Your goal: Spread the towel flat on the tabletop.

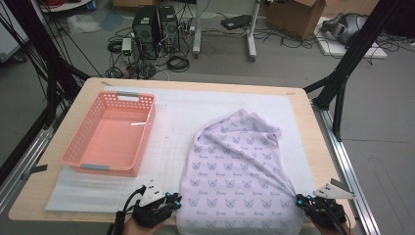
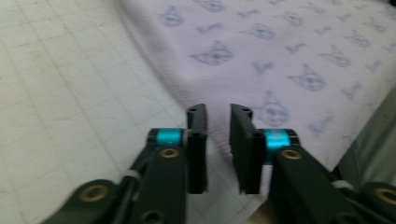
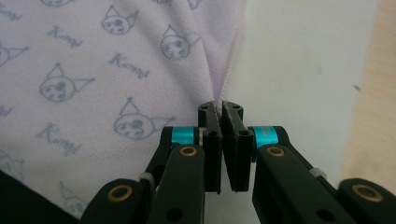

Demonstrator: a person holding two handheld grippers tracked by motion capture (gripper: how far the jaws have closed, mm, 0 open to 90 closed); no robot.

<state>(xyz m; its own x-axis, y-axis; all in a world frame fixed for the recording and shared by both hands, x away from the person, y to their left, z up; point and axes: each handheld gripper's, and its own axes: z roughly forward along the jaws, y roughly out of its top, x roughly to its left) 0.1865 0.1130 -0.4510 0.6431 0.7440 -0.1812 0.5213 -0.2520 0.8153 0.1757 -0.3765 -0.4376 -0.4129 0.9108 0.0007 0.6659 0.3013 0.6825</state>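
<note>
Seemingly, from above, a lilac cat-printed cloth (image 1: 240, 169) lies right of a pink plastic basket (image 1: 110, 132); left gripper (image 2: 218, 114) gapes beside its hem, unheld, while right gripper (image 3: 219, 108) pinches it, so lifting risks lopsided bunching.

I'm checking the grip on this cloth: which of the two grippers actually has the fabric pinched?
The right gripper: its jaws are shut on the lilac cloth's edge. The left gripper has a gap between its jaws.

Basket (image 1: 110, 134) on mat (image 1: 176, 127) left of cloth (image 1: 237, 166), grippers at cloth's near corners
</note>
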